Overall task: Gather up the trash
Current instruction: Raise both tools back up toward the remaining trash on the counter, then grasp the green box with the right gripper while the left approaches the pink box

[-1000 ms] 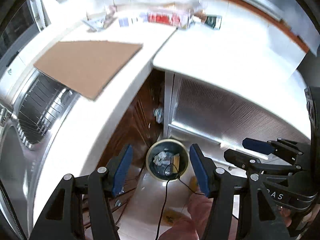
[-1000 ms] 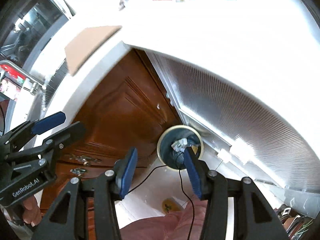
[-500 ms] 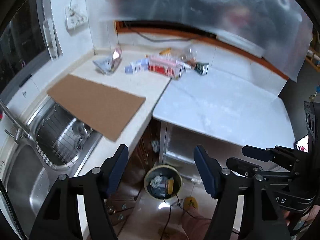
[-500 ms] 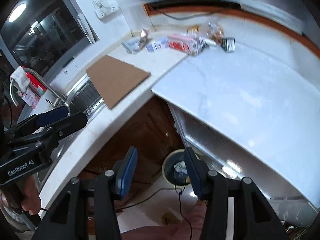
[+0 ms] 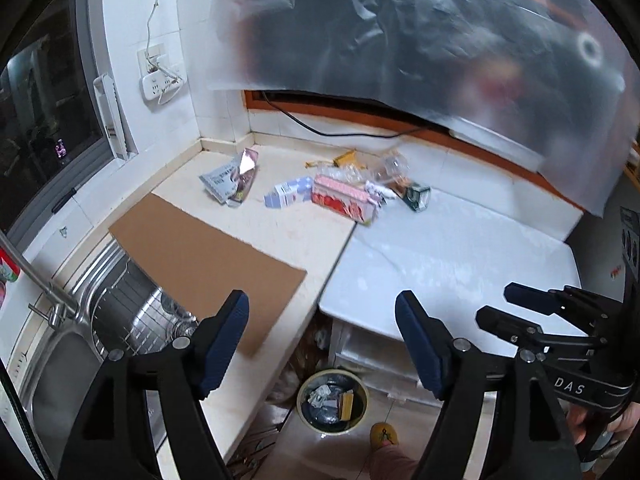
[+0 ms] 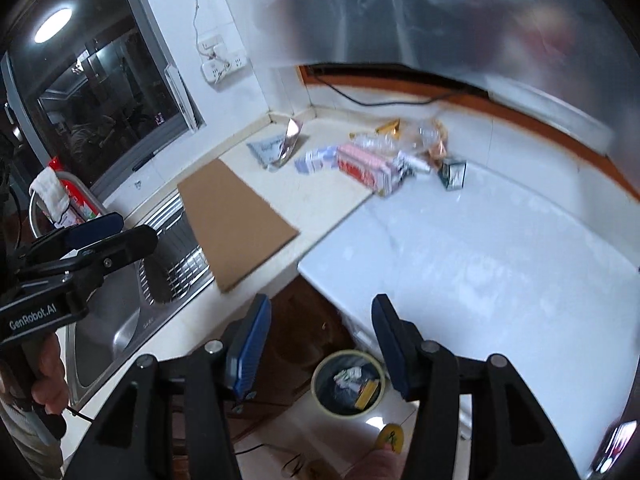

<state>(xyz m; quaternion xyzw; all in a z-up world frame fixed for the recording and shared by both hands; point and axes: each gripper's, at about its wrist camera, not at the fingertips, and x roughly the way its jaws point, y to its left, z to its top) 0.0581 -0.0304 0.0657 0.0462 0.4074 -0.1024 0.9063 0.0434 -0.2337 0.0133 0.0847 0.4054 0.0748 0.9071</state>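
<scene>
With nothing between either pair of jaws, both opening, your left gripper (image 5: 322, 344) and right gripper (image 6: 320, 344) hang over the counter's near edge, the trash pile (image 5: 320, 190) lying well ahead at the back corner, its pink carton (image 5: 345, 199) angled rightward toward you.

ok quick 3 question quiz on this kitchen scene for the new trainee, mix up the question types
1. True or false: the left gripper holds a piece of trash.
2. Where is the trash bin? A) on the counter B) on the floor below the counter corner C) in the sink
3. What flat brown thing partly overhangs the sink?

Key:
1. False: its jaws are opening with nothing between them.
2. B
3. The cardboard sheet, which lies in front of the pink carton and other litter.
</scene>
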